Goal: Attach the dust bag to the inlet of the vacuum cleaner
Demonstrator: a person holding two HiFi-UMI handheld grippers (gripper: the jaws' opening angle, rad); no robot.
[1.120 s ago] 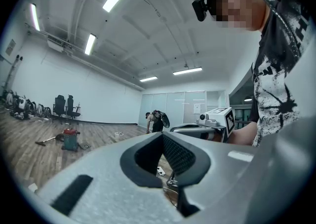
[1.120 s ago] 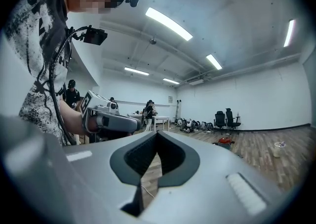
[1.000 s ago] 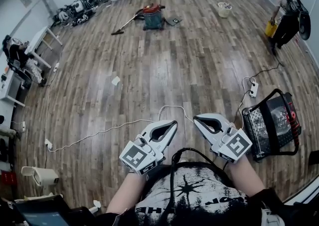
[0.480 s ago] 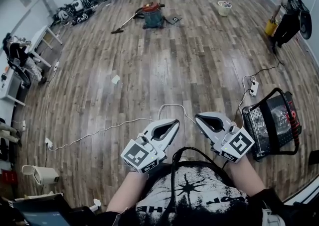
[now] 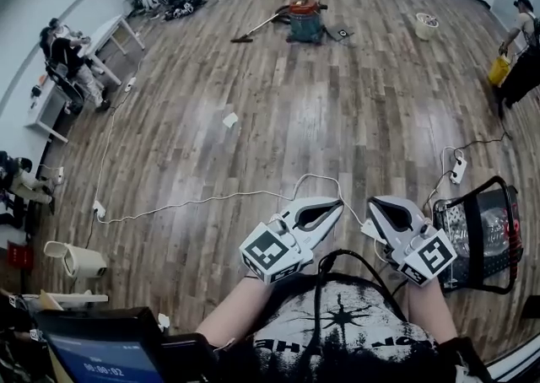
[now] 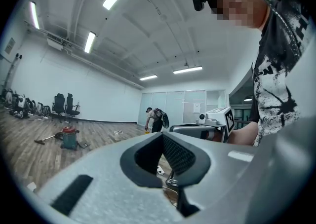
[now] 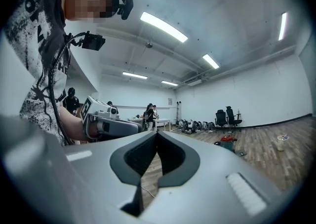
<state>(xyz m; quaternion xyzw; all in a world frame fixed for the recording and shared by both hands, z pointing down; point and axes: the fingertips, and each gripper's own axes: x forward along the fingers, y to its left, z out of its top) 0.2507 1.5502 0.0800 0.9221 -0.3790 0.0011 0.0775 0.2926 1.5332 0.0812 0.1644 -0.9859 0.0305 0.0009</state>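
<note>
The vacuum cleaner (image 5: pixel 305 22), a teal drum with a red top, stands far off on the wood floor, its hose and wand stretched out to its left. A dark flat piece (image 5: pixel 342 33) lies beside it. It is small in the left gripper view (image 6: pixel 69 138) and the right gripper view (image 7: pixel 227 142). I see no dust bag that I can name for sure. My left gripper (image 5: pixel 340 202) and right gripper (image 5: pixel 374 204) are held close in front of the person's chest, tips near each other. Both are shut and hold nothing.
A white cable (image 5: pixel 194 202) runs over the floor just ahead of the grippers, with a power strip (image 5: pixel 458 167) to the right. A black mesh bag (image 5: pixel 481 234) stands at the right. A person (image 5: pixel 523 61), a white bucket (image 5: pixel 427 25), desks (image 5: pixel 67 48) and a paper scrap (image 5: pixel 229 120) lie further off.
The head view has swung left, so the vacuum cleaner, the bag and both grippers sit further right in the picture. Both grippers stay shut in front of the chest.
</note>
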